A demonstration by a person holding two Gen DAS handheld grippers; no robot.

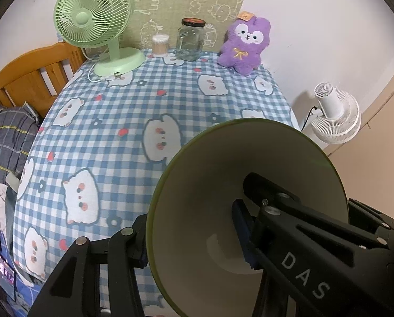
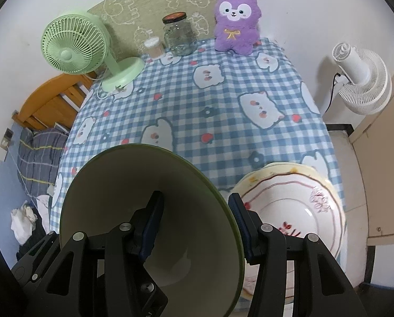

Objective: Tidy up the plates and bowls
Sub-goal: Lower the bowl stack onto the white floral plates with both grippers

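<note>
Green-rimmed and cream inside, the bowl [image 1: 223, 185] hung above the near edge of the tabletop [image 1: 149, 111], held from both sides at once; the left tongs [image 1: 191, 235] gripped its left wall, one blue pad [image 1: 243, 227] pressed inside the bowl and the other finger hidden outside the rim; the right tongs [image 2: 197, 222] gripped the opposite wall, one pad [image 2: 152, 224] inside and one pad [image 2: 240, 219] outside against the green skin. In the right wrist view the same bowl [image 2: 133, 192] filled the near left; just to its right, at the near right corner of the tabletop, lay a stack of white plates [image 2: 297, 203] with a red-brown line and small flower marks, apart from the bowl as far as could be told. A blue-and-white checked cloth [image 1: 133, 132] printed with white animals and red strawberries covered the tabletop; along its far edge stood a green desk fan [image 1: 96, 23] at the left, a small tub of cotton swabs [image 1: 160, 43], a glass jar [image 1: 191, 39] with a dark lid, and a purple plush toy [image 1: 245, 45] at the right; a white fan [image 1: 334, 116] stood off the tabletop to the right; a wooden bed frame [image 1: 30, 76] and striped bedding [image 1: 6, 137] lay to the left.
</note>
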